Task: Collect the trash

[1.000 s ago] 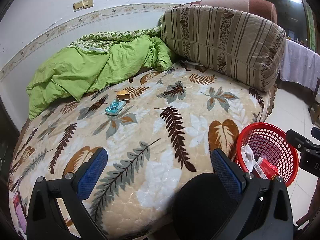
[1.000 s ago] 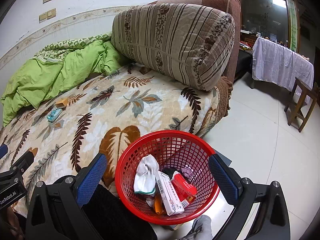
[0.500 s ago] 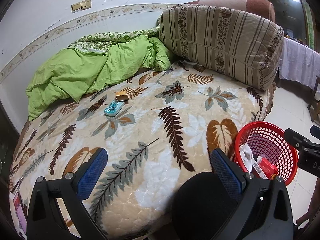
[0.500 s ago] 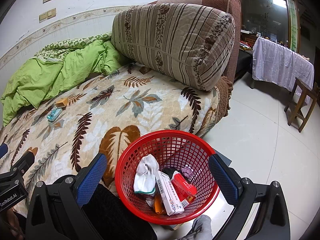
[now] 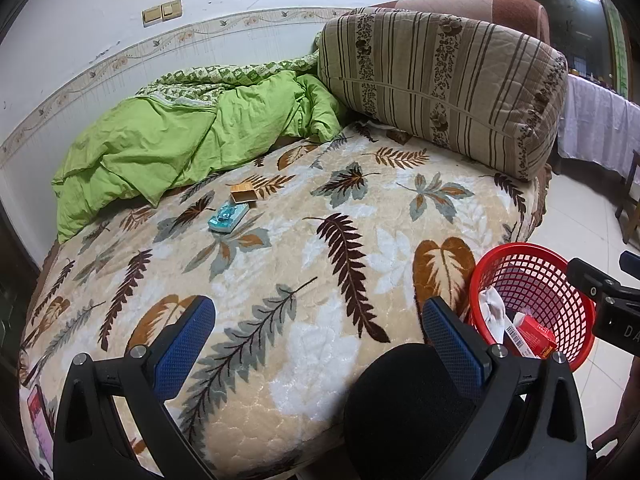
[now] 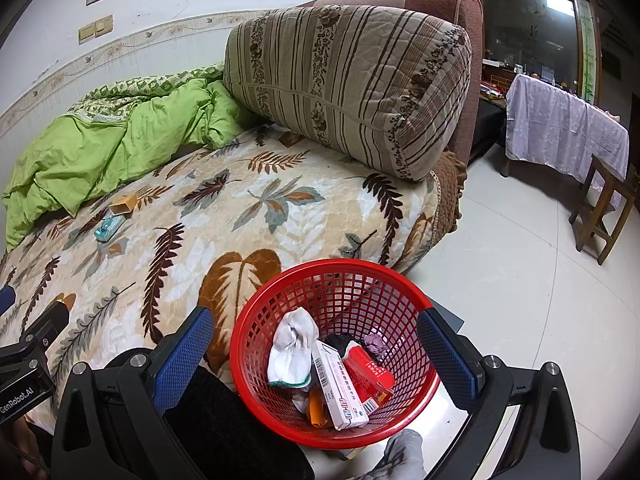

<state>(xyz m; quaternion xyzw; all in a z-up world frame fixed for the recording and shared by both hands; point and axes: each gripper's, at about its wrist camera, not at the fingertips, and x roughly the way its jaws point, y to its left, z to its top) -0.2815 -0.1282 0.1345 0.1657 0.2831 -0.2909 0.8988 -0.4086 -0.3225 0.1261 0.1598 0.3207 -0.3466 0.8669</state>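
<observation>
A: Filling most of both views is the bed, under a cream blanket printed with brown and grey leaves. What sits on it?

B: At the upper right of the left view a big striped pillow leans on the brown headboard. A crumpled green quilt lies along the wall at the upper left.

A: And the trash?

B: The red basket stands on the pale floor just beside the bed's edge, low in the middle of the right view and at the lower right of the left one. In it lie a white sock, a long white carton and a red box, piled against each other, with some smaller bits I cannot make out.

A: Anything on the blanket itself?

B: Yes, left of centre in the left view: a teal packet, and just beyond it, near the quilt's hem, a small tan box. The two are close; whether they touch I cannot tell.

A: The tools?

B: The left tool hangs over the near part of the bed, its blue pads wide apart, gripping nothing. The right tool hangs above the basket, pads spread to either side of the rim, likewise gripping nothing.
</observation>
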